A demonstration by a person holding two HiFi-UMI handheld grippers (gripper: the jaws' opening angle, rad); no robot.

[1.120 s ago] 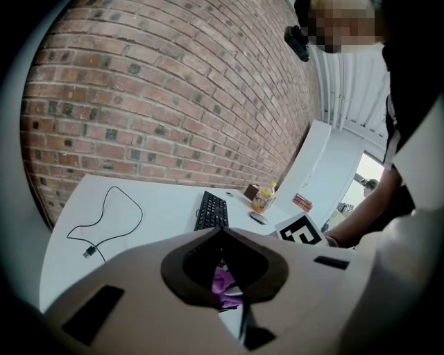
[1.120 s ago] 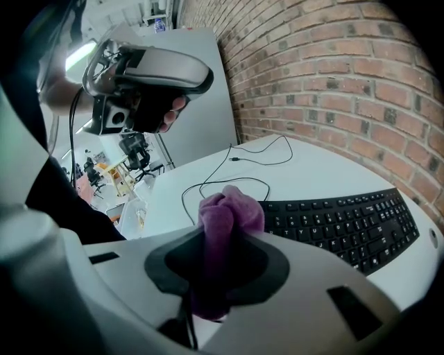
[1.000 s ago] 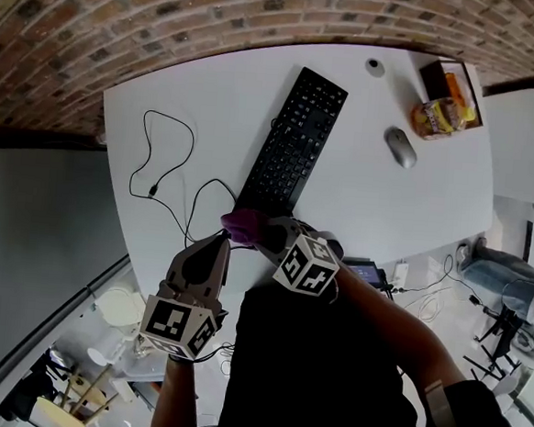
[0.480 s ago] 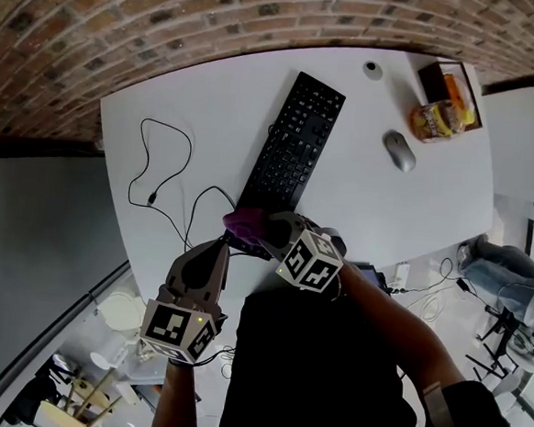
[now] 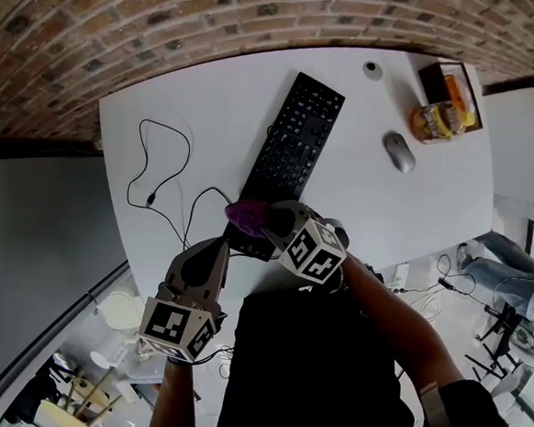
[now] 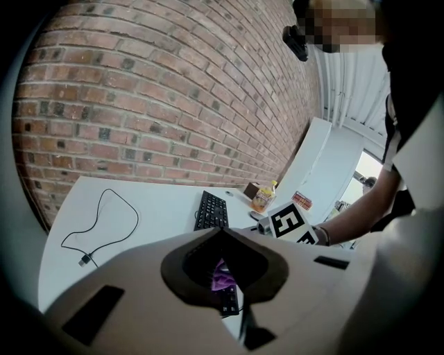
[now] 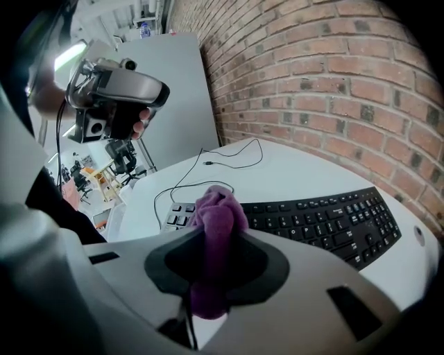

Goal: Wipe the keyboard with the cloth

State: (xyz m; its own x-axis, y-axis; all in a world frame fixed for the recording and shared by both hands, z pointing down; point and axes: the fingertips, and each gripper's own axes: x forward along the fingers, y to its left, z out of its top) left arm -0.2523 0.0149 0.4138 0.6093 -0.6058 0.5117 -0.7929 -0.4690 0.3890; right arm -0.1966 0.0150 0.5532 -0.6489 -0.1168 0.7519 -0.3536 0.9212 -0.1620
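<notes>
A black keyboard [image 5: 290, 155] lies slantwise on the white table [image 5: 378, 207]. My right gripper [image 5: 265, 219] is shut on a bunched purple cloth [image 5: 246, 214], which rests on the keyboard's near end. In the right gripper view the cloth [image 7: 218, 208] sticks out past the right gripper [image 7: 216, 236], over the keyboard [image 7: 326, 218]. My left gripper [image 5: 220, 244] hangs off the table's near edge, just short of the keyboard, shut and holding nothing. Past the left gripper [image 6: 222, 232] in its own view show the cloth [image 6: 222, 277] and the keyboard [image 6: 211, 210].
A thin black cable [image 5: 165, 168] loops left of the keyboard. A grey mouse [image 5: 400, 149] lies to its right, with a small round object [image 5: 373, 70] at the far edge. A box with snack packets [image 5: 446, 107] sits at the far right corner.
My right gripper has slid a little further along the keyboard's near end with the cloth. The left gripper has stayed put.
</notes>
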